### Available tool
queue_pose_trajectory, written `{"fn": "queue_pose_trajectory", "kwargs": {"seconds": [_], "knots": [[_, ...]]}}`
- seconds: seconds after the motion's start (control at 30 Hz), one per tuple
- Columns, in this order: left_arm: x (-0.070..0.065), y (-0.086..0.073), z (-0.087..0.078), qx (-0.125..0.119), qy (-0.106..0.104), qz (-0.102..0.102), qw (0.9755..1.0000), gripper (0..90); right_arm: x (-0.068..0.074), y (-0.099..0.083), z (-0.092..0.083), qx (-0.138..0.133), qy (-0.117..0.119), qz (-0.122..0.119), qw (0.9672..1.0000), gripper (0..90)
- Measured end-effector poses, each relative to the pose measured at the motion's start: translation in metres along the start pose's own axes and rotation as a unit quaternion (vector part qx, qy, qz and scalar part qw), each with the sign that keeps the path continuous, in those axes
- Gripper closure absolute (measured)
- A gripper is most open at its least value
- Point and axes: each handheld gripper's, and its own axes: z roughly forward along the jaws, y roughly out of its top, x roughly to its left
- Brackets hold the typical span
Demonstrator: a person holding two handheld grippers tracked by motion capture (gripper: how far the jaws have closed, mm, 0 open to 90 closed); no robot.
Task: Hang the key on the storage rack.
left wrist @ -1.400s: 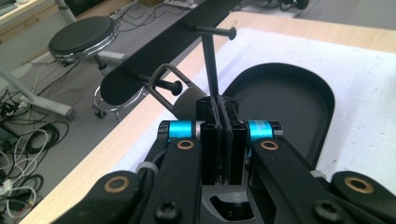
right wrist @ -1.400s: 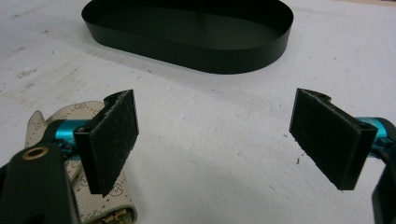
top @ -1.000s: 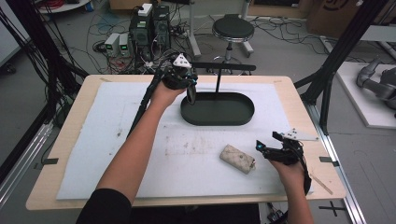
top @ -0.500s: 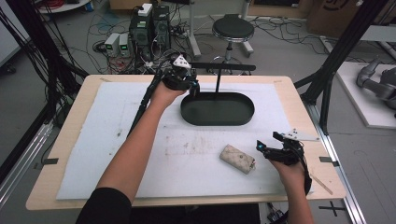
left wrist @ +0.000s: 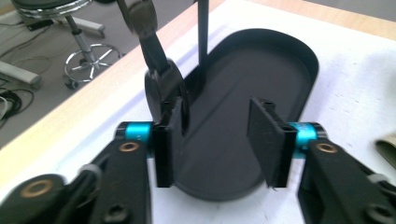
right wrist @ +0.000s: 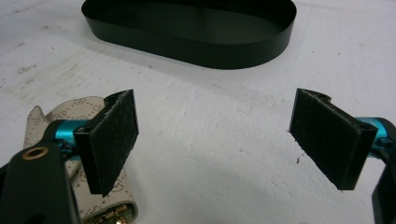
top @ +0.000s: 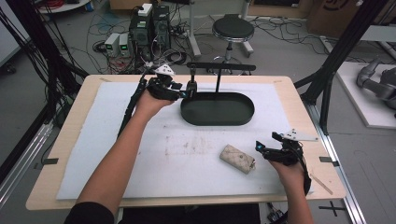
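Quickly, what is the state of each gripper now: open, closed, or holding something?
Left gripper: jaws have just been opening, nothing between them; a black strap hangs by one pad.
Right gripper: open wide, empty, beside the beige pouch.

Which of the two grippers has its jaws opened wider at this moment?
The right gripper, by the beige wallet: its pads stand far apart over bare cloth. The left gripper, at the black tray, has just been opening, nothing between its jaws.

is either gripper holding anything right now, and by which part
Nothing is held. The left gripper jaws have just been opening, with a black strap hanging beside one jaw. The right gripper is open beside the beige pouch.
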Motion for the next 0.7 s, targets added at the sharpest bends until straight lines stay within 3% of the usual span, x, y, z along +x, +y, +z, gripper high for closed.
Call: {"fn": "queue_pose_trajectory", "kwargs": {"seconds": [0.3,0.53,0.7], "knots": [[-0.005,-0.04,-0.026,-0.012,-0.02,-0.013,0.9996,40.8,0.001,0.0,0.0,0.002,-0.001,0.002,1.0,16.0],[-0.01,-0.078,-0.056,-0.027,-0.017,-0.033,0.999,33.5,0.0,0.0,0.003,0.003,-0.006,-0.003,1.0,16.0],[-0.017,-0.094,-0.073,-0.032,-0.021,-0.036,0.9986,29.2,0.001,0.001,0.004,0.002,-0.004,-0.005,1.0,16.0]]}}
